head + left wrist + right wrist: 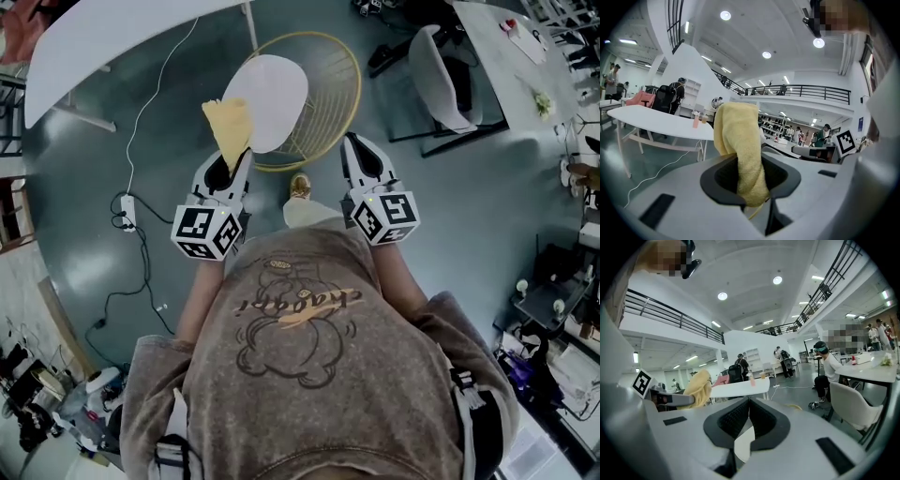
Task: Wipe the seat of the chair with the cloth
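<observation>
While left tongs [239, 159] clamp the yellow cloth [230, 127] near the chair seat [277, 94], right tongs [352, 145] sit closed, empty. Sweatshirt [300, 375] lettering is not legible.

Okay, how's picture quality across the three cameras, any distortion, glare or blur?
Head view: strong fisheye bending, dim bluish light, seat sharp. Left gripper view: ceiling lights flare, cloth close yet sharp. Right gripper view: dark rounded corners, wide-angle bowing.
</observation>
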{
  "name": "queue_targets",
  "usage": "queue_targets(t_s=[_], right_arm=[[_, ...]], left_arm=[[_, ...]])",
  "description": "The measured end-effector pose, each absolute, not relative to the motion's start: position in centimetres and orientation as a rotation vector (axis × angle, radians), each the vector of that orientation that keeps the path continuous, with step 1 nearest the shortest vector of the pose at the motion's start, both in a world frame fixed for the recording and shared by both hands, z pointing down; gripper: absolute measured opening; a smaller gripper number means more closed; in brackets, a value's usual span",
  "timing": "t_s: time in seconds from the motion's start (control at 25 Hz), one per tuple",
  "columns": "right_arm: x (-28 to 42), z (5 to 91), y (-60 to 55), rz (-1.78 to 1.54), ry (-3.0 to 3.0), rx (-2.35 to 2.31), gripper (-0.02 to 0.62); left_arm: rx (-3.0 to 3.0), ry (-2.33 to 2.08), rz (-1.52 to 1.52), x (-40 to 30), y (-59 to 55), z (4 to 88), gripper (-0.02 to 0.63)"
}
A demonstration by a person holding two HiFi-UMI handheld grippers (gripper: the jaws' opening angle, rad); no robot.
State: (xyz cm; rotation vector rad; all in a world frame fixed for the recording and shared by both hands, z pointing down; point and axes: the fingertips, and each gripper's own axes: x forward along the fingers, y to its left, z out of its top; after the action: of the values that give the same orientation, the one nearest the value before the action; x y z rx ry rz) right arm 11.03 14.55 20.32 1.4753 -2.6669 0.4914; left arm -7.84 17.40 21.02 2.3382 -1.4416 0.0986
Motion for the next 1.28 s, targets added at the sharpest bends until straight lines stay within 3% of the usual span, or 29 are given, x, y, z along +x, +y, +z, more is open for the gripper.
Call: queue_targets(t_s=[0.52,1.28], right_arm=[[12.3,19.6,4.7,0.472,-2.723,1.333,0.028],[11.6,21.6,0.4,0.561,-2.671,1.450,0.028]], left_arm=[[2.245,-1.542,0.046,-6.9,9.4,20.1,0.112],[2.302,-1.407,0.090,-6.5,3.7,21.6,0.112]])
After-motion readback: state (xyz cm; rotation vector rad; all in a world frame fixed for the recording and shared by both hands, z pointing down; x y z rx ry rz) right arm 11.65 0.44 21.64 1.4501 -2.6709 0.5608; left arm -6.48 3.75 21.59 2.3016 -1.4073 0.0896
